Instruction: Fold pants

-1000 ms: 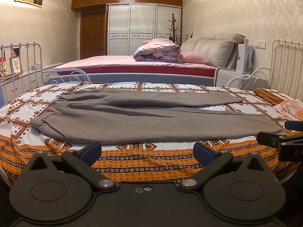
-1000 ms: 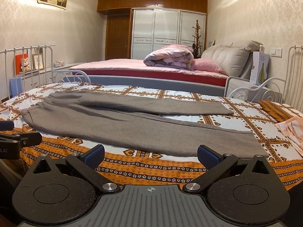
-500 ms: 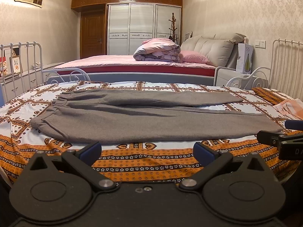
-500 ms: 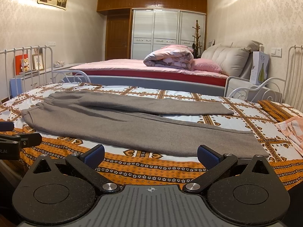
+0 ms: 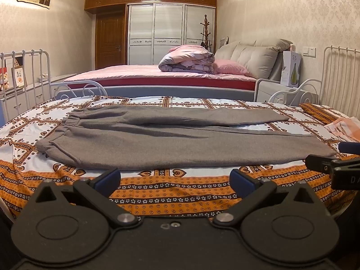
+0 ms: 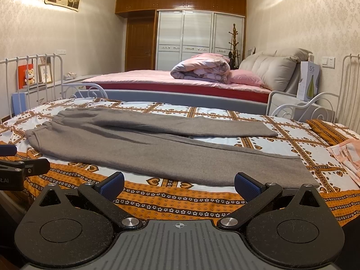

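Bedroom light falls warm on a daybed (image 5: 157,193) covered in an orange, white and brown patterned sheet, with white metal rails at both ends. Just above the sheet's near edge the left gripper (image 5: 175,178) hangs with its blue-padded fingers (image 5: 108,178) spread wide and nothing between them. The right gripper (image 6: 179,183) sits beside it, its own blue pads (image 6: 247,185) likewise far apart and empty; each tool's tip shows at the edge of the other's view. Neither touches cloth. Ahead of both lie the grey pants (image 5: 171,141), flat across the sheet, waistband to the left and hems to the right, the two legs spread slightly apart with a strip of sheet between them near the hems. To the far right, near the rail, rests a folded peach cloth (image 6: 346,157). Beyond the daybed stands a larger bed (image 6: 180,83) in pink, bearing a rolled quilt (image 6: 200,70) and a pink pillow (image 6: 245,77).
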`<state>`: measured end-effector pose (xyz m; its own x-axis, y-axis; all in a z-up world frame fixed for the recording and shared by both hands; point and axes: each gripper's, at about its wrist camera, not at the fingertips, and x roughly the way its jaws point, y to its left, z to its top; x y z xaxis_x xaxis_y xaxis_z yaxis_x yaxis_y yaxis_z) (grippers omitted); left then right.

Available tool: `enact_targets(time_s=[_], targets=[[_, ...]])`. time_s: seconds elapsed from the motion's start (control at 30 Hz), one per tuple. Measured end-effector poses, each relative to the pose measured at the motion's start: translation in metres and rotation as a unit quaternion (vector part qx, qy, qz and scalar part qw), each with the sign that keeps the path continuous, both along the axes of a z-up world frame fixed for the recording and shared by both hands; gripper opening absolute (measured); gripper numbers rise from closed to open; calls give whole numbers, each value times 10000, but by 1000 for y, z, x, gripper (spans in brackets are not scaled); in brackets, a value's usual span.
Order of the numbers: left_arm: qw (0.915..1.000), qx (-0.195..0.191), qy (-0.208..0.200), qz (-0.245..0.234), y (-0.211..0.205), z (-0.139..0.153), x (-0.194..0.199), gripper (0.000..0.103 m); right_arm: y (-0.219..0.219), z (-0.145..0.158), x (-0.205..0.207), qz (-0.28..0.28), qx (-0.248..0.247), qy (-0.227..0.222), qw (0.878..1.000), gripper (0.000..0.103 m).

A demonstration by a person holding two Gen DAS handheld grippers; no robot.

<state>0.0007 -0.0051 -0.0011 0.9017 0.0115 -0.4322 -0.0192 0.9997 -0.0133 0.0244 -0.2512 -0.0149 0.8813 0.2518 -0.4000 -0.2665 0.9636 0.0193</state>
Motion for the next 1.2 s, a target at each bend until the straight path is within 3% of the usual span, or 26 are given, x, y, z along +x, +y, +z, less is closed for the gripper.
enact_targets(time_s=[0.77,0.87,1.0,1.2], targets=[[10000,52,56,35,-1,-1,4,97,1,-1,0,22,-32,32,10000,103],[9996,-164,165,176,11,8,11,97,-2,2,2,65,78,65,9999,103],[9969,-267,411,622,48,28,45,97,-9,16,18,319,416,106,9986,103],[9968,353,477,538,124,48,140,97,6,43,90,811,435,-105,9957,103]])
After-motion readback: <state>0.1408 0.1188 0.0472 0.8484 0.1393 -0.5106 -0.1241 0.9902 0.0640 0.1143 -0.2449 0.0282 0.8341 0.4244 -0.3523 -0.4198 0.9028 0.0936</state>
